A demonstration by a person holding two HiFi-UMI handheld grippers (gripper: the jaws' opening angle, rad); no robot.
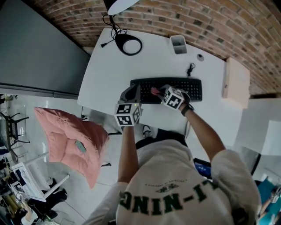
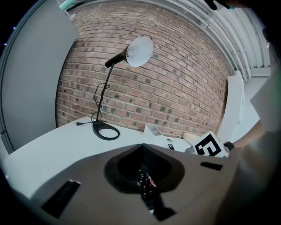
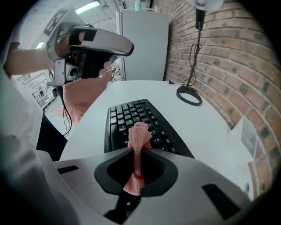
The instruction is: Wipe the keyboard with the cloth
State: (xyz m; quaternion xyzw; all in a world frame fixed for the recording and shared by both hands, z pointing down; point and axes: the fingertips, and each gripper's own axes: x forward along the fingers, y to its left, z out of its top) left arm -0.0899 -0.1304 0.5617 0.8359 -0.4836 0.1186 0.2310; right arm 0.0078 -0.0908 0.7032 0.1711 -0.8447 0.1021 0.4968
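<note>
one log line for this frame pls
right gripper: shut on cloth | cloth: tip over keyboard keys, contact unclear | left gripper: shut, empty, held above keyboard's left end

From the head we look steeply down on the desk (image 1: 105,74). Our left gripper view faces the brick wall (image 2: 175,88), the right skims low over the keyboard (image 3: 131,114); all share the lamp (image 1: 120,5).

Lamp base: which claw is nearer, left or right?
Left. The left claw sits at the keyboard's left end, in line with the lamp base; the right claw, holding the cloth, is over the keyboard's middle, farther right.
</note>
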